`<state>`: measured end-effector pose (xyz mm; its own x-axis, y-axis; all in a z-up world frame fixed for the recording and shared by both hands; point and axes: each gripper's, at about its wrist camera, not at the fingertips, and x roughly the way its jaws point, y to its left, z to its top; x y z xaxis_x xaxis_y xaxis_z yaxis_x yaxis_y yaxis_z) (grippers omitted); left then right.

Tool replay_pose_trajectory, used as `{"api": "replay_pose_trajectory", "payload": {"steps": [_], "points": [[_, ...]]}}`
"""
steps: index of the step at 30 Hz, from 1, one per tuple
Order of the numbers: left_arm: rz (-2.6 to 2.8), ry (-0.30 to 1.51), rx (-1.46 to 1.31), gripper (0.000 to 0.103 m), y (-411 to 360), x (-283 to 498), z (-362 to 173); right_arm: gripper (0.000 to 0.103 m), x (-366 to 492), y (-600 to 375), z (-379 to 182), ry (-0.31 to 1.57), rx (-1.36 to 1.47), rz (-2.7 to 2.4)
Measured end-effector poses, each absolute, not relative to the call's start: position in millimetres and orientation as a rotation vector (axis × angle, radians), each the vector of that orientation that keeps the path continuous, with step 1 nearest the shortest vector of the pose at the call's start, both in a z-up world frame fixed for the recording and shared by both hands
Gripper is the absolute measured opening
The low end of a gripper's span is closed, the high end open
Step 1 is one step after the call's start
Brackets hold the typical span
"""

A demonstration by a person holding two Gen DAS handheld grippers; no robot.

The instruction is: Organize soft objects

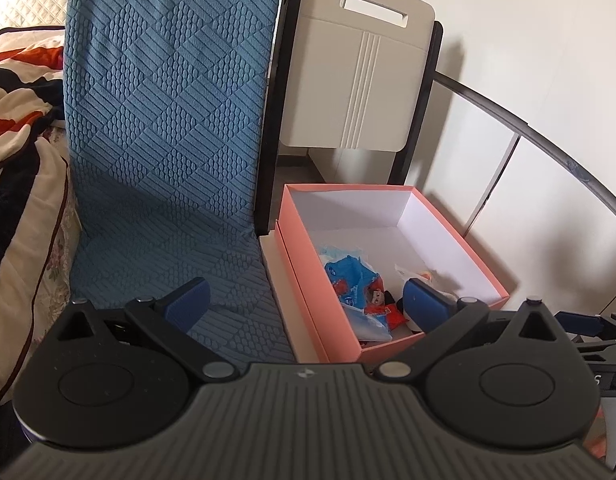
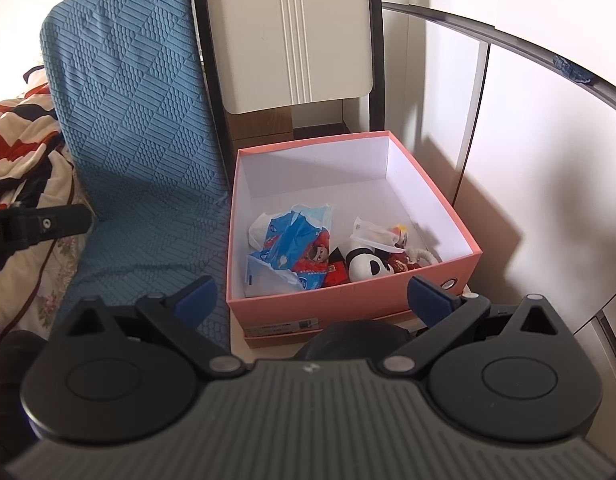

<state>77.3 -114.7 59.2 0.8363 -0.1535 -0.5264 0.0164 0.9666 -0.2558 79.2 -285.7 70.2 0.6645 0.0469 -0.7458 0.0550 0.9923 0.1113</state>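
Pink cardboard, white inside, forms the open square box (image 2: pixel 350 304) that sits on the pale seat of a beige chair with a black frame (image 2: pixel 296 40); the box rests on what looks like its own lid. Soft things lie bunched along the box's near wall: a blue-and-white plastic tissue pack (image 2: pixel 288 240) toward the near left corner, with red printed packets just beside it, a black-and-white plush panda (image 2: pixel 366 264) near the middle, and a crumpled clear wrapper (image 2: pixel 374 234) touching the panda's upper side. The far half of the box floor is bare. A blue textured quilted cover (image 2: pixel 128 120) drapes the neighbouring chair to the left, and a patterned red, black and cream blanket (image 1: pixel 16 92) lies beyond it. The left gripper (image 1: pixel 306 298) hangs over the cover's seat edge and the box's near left corner, blue-padded fingers spread wide and empty. The right gripper (image 2: pixel 314 296) hovers before the box's near wall, jaws likewise wide apart, holding nothing.
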Motion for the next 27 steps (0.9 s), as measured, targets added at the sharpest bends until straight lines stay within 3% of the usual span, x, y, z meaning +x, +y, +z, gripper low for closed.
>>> {"api": "replay_pose_trajectory", "payload": {"steps": [27], "points": [[-0.11, 0.582, -0.24, 0.103, -117.2, 76.7, 57.4, 0.103, 78.3, -288.6, 70.4, 0.841, 0.134, -0.013]]}}
